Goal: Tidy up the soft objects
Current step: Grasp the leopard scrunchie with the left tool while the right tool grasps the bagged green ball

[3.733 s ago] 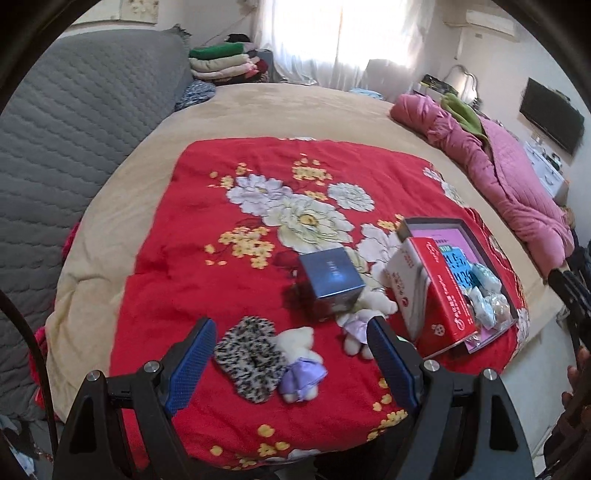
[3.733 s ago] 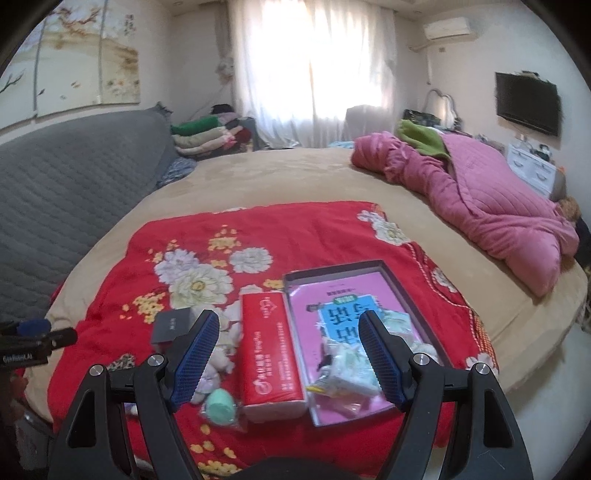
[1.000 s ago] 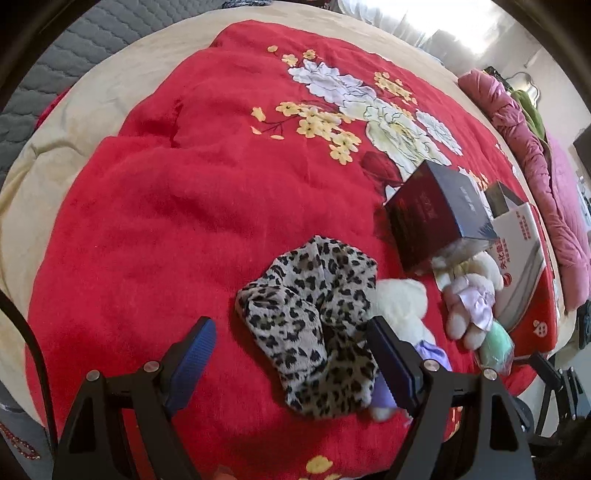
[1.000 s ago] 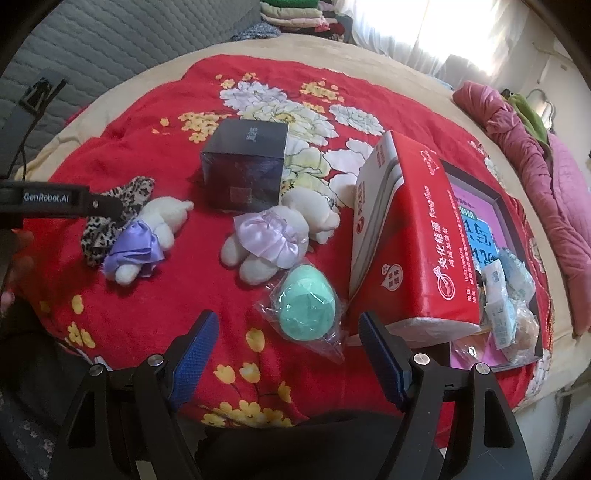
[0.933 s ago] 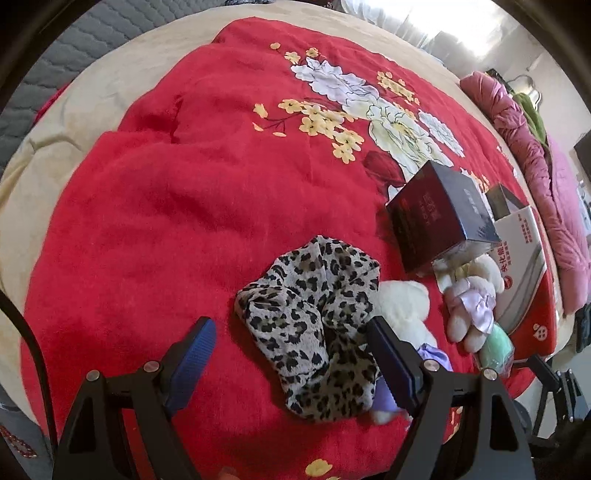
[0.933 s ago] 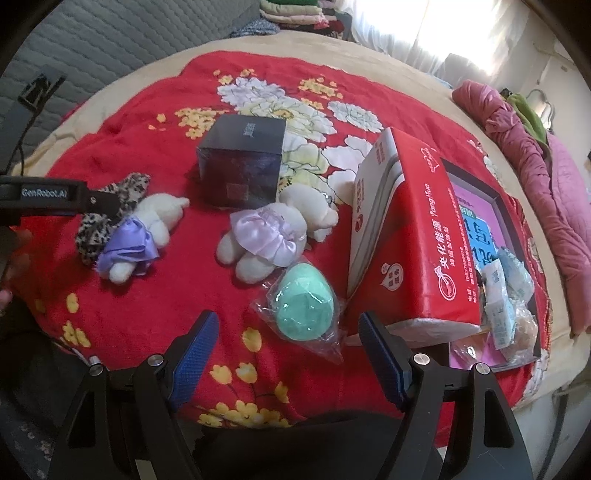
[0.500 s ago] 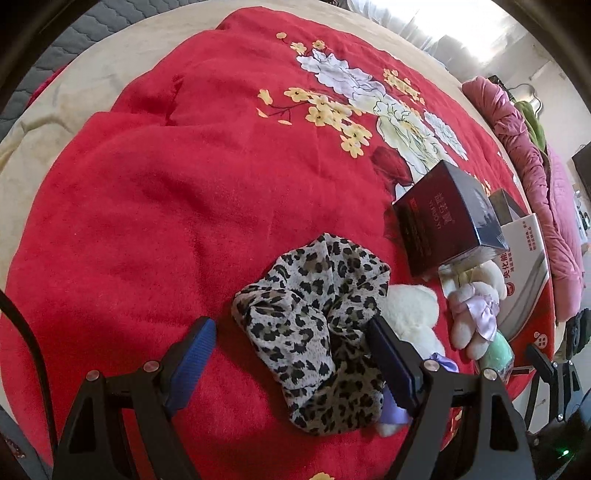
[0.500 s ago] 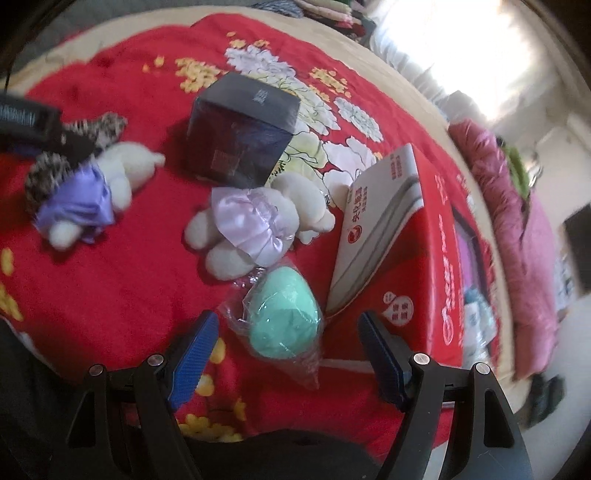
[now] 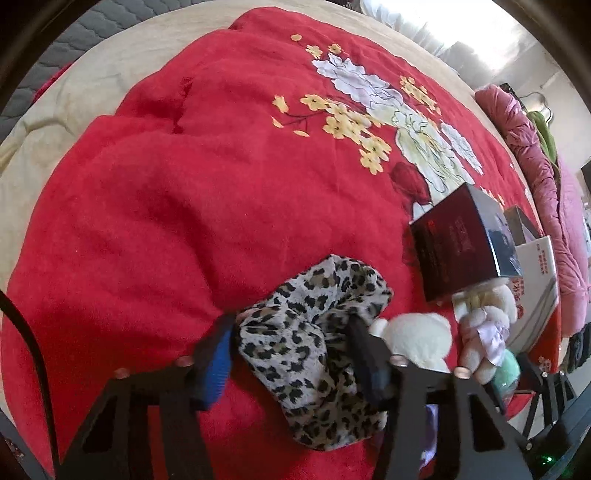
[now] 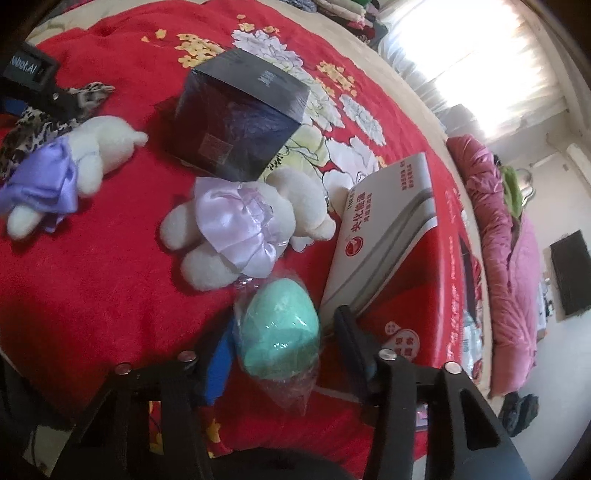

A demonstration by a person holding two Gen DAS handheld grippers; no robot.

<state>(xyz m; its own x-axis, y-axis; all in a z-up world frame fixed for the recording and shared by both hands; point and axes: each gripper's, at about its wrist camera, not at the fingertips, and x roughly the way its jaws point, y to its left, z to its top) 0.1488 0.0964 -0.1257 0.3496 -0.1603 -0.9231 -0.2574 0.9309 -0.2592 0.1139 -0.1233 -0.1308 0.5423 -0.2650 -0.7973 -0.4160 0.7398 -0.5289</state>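
Observation:
A leopard-print cloth (image 9: 314,343) lies bunched on the red floral blanket (image 9: 166,192). My left gripper (image 9: 291,343) has its fingers on either side of it, partly closed against it. A white plush bear in a purple dress (image 10: 62,173) lies beside the cloth. A second white bear in a lilac dress (image 10: 243,232) lies by the dark box (image 10: 240,114). A mint-green sponge in a clear bag (image 10: 280,332) sits between the fingers of my right gripper (image 10: 284,343), which have narrowed around it.
A red and white tissue pack (image 10: 399,236) stands right of the sponge. A tray with small packets (image 10: 469,332) lies behind it. A pink quilt (image 10: 506,266) is heaped at the far right. The grey sofa back (image 9: 74,29) borders the bed.
Both grippers have moved down and closer to the blanket. The left fingers have narrowed around the leopard cloth. The right fingers have narrowed around the green sponge.

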